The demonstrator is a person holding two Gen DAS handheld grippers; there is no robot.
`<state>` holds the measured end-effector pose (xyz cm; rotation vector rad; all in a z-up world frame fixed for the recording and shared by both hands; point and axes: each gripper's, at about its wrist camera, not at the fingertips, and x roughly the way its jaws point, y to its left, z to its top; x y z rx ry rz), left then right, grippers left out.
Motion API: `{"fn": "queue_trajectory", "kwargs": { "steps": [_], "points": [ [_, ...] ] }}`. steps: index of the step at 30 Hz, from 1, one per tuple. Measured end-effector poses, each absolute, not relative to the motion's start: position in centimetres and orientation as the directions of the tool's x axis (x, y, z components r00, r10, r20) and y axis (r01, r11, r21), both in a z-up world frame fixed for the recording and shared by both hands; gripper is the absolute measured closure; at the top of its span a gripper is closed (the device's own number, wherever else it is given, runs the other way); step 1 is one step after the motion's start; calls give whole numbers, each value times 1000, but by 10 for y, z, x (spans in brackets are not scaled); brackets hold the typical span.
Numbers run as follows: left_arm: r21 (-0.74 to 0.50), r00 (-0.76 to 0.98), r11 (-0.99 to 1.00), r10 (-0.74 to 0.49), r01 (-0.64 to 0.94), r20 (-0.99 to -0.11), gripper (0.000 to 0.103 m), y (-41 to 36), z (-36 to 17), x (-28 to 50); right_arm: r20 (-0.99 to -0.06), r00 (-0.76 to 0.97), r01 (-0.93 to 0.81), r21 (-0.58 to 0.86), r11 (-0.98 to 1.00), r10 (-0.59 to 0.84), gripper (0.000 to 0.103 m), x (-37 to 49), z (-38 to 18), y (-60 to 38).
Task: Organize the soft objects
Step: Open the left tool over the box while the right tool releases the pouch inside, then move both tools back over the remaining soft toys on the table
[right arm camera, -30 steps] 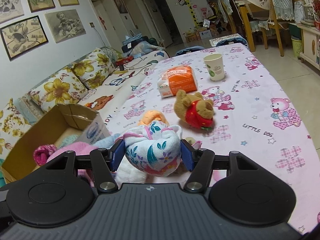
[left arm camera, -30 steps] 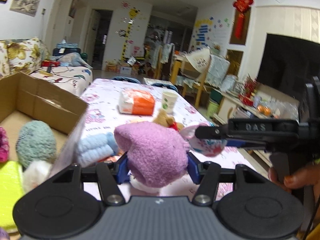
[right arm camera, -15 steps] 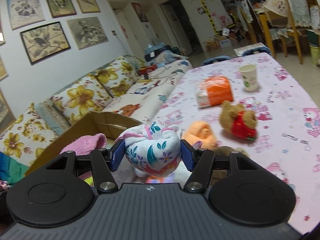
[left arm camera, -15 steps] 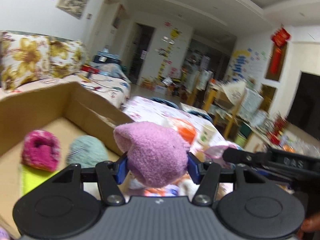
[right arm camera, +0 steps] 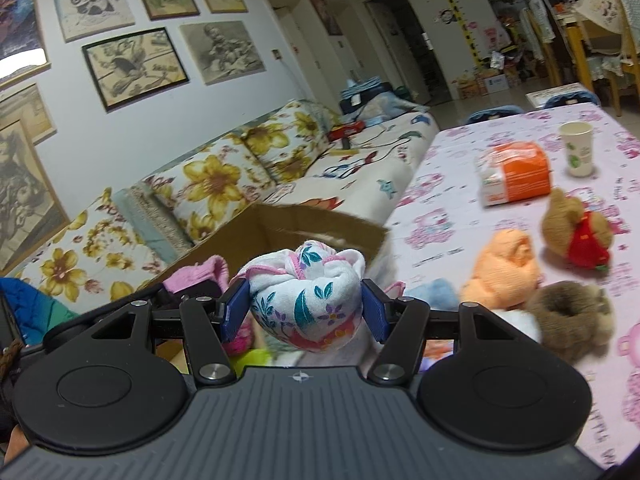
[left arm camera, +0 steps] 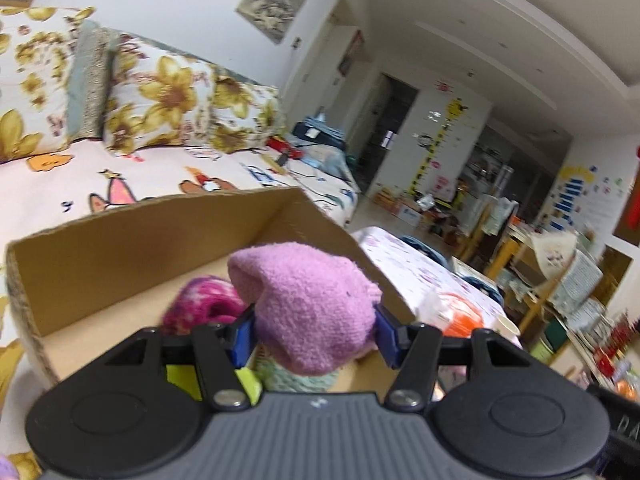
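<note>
My left gripper [left arm camera: 314, 334] is shut on a fuzzy purple sock bundle [left arm camera: 304, 304], held above the open cardboard box [left arm camera: 120, 248]. Inside the box lie a magenta bundle [left arm camera: 200, 304], a pale green bundle [left arm camera: 296, 378] and something yellow-green [left arm camera: 182, 378]. My right gripper [right arm camera: 302, 312] is shut on a white floral cloth ball [right arm camera: 306, 296], just right of the box [right arm camera: 304, 228]. The purple bundle [right arm camera: 196, 276] and the left gripper show at the left of the right wrist view.
On the pink-patterned table [right arm camera: 460, 216] lie an orange bundle [right arm camera: 504, 268], a brown teddy in red [right arm camera: 576, 228], a brown fuzzy item [right arm camera: 572, 316], a light blue item [right arm camera: 434, 290], an orange-white packet [right arm camera: 514, 178] and a paper cup [right arm camera: 576, 154]. A floral sofa [left arm camera: 140, 92] stands behind the box.
Both grippers have swung left from over the table toward the box, each still holding its bundle. The left one now hangs over the box's inside, rolled somewhat.
</note>
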<state>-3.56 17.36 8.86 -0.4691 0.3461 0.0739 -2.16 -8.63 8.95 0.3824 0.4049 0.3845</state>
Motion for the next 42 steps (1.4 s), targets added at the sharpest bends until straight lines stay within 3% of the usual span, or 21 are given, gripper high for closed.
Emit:
{"fn": "queue_trajectory", "kwargs": {
  "steps": [10,11,12,14,22,42],
  "points": [
    [-450,923,860,58,-240,-382,42,192,82,-35,-341,765,-384,441,811,547,23,-18,76,-54],
    [-447,921,861,59,-242,-386,42,192,82,-34,-342,756,-394,443,805,558,12,-19,75,-52],
    [-441,918,864,60,-244,-391,42,192,82,-33,-342,744,-407,451,795,575,7,-19,75,-52],
    [-430,916,869,64,-246,-395,36,190,83,-32,-326,746,-415,454,788,581,5,-22,78,-54],
    [-378,930,899,80,-223,-358,15,188,83,-35,-276,836,-339,420,842,474,3,-32,96,-80],
    [-265,950,959,15,-102,-312,3,147,88,-37,-262,933,-145,356,923,248,0,-40,96,-121]
  ]
}}
